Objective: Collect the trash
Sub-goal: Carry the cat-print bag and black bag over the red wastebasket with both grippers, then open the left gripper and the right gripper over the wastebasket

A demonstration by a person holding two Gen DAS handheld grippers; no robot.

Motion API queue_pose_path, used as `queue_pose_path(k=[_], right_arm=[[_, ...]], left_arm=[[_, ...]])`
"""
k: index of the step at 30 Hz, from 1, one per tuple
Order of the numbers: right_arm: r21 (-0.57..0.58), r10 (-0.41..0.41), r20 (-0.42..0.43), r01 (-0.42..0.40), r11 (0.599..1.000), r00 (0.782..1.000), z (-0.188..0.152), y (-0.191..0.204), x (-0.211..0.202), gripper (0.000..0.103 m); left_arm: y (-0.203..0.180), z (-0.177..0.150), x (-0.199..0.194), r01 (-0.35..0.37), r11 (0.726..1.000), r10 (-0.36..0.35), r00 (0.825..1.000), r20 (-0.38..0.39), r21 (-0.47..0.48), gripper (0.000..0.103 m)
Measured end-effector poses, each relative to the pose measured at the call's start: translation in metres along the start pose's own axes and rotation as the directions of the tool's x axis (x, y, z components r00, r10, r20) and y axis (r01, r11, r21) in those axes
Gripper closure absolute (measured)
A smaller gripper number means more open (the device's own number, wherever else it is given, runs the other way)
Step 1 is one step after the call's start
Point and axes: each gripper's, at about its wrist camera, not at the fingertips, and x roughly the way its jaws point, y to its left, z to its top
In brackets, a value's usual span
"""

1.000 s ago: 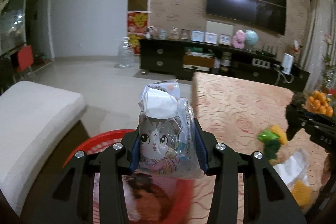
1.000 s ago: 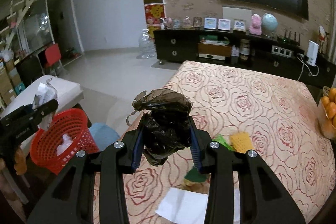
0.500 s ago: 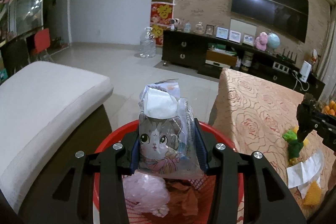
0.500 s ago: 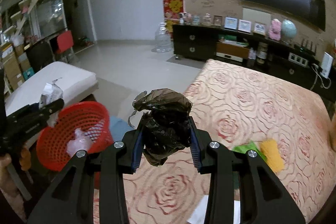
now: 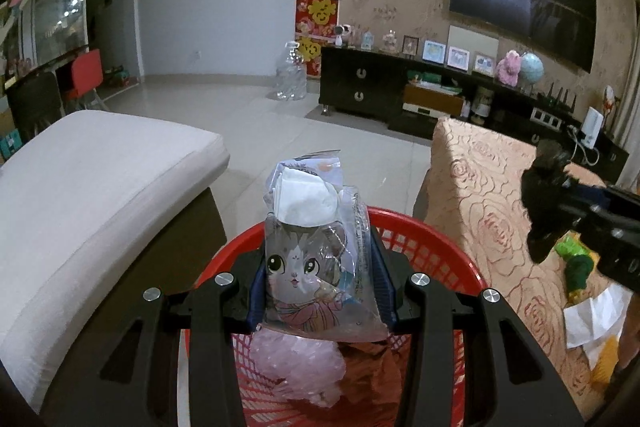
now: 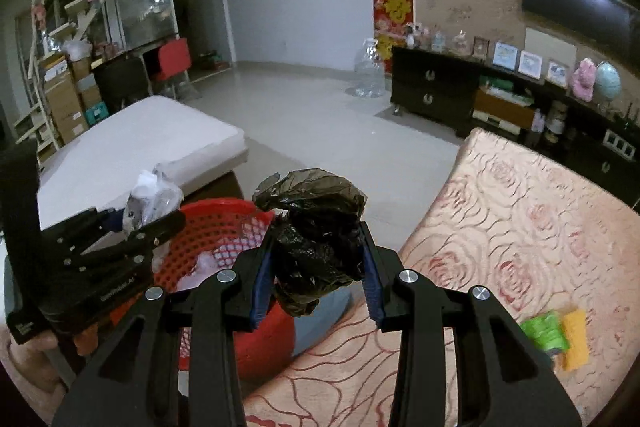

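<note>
left wrist view: the left gripper (image 5: pixel 318 275) is closed on a cat wrapper (image 5: pixel 316 259), a clear packet with a cartoon cat and white paper inside, held upright right above the red basket (image 5: pixel 436 255). pink plastic (image 5: pixel 298 367) and brown paper (image 5: pixel 380 367) lie in the basket. the basket stands between a white cushion (image 5: pixel 92 195) and the near left corner of the table (image 5: pixel 488 211) with its rose cloth.

right wrist view: the right gripper (image 6: pixel 316 267) is closed on a black bag (image 6: pixel 316 239), crumpled, held above the left edge of the table (image 6: pixel 520 227), just beside the basket (image 6: pixel 216 227). the left gripper (image 6: pixel 132 223) with the wrapper (image 6: pixel 150 199) is over the far left rim of the basket. a green scrap (image 6: pixel 544 333) and a yellow scrap (image 6: pixel 576 339) lie touching near the right edge of the table.
</note>
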Motion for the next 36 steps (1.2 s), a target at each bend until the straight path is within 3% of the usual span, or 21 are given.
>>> queue_pose_path(k=[19, 24, 31, 36], right_arm=[[-0.022, 0.106, -0.084, -0.108, 0.994, 0.991, -0.009, 0.034, 0.031, 0.064], [-0.012, 0.116, -0.090, -0.118, 0.993, 0.989, -0.011, 0.035, 0.032, 0.045], [0.013, 0.104, -0.074, -0.103, 0.995, 0.992, -0.010, 0.026, 0.025, 0.042], [0.033, 0.084, -0.054, -0.083, 0.996, 0.995, -0.008, 0.016, 0.017, 0.041]], left_arm=[[0.012, -0.012, 0.016, -0.020, 1.000, 0.021, 0.996, -0.087, 0.008, 0.060], [0.016, -0.012, 0.015, -0.013, 1.000, 0.012, 0.996, -0.093, -0.006, 0.046], [0.016, -0.011, 0.009, -0.017, 1.000, 0.016, 0.998, -0.056, -0.005, 0.029], [0.021, -0.006, 0.003, -0.006, 0.999, 0.005, 1.000, -0.019, -0.043, 0.026]])
